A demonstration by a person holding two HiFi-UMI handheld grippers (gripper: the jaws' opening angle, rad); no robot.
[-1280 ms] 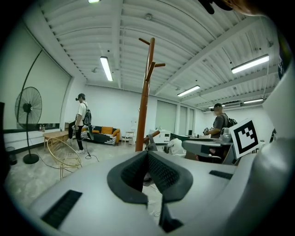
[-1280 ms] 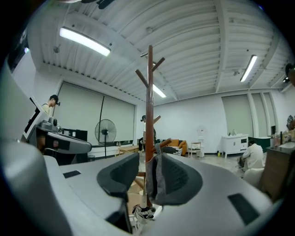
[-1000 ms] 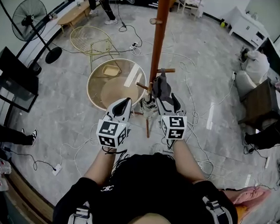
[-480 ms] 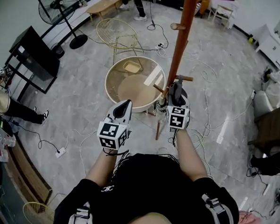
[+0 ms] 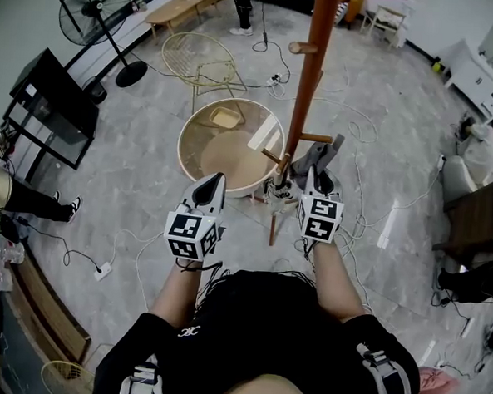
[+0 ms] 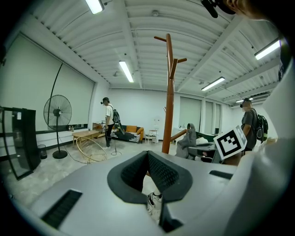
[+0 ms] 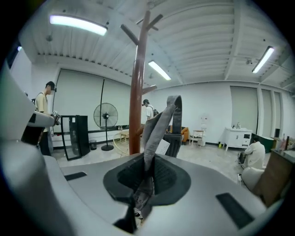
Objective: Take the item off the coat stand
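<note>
Grey marble floor [image 5: 132,168] spreads under the brown coat stand [image 5: 308,79], which rises just in front of the person.

The item is a grey cloth [image 5: 320,159] with a strap. It is at the low peg [image 5: 315,139], on the right side of the pole. I brought the right gripper [image 5: 310,181] up from below, because the cloth hangs down there and its free lower part is easier to take than the part near the peg.

In the right gripper view the jaws are closing. The fingers [image 7: 163,173] already pinch a fold of the grey cloth [image 7: 159,124], which runs up from between them beside the pole [image 7: 137,83]. I cannot tell if the strap's loop is on the peg or already free of it.

The left gripper [image 5: 216,182] waits apart from the stand, on the left. Its fingers [image 6: 161,170] are pressed together with nothing between them, and I think it is kept away so it does not catch the cloth.

I judge the grasp is almost made. The next move should be a lift up and outward along the peg, so that the strap slides off without pulling the stand.
</note>
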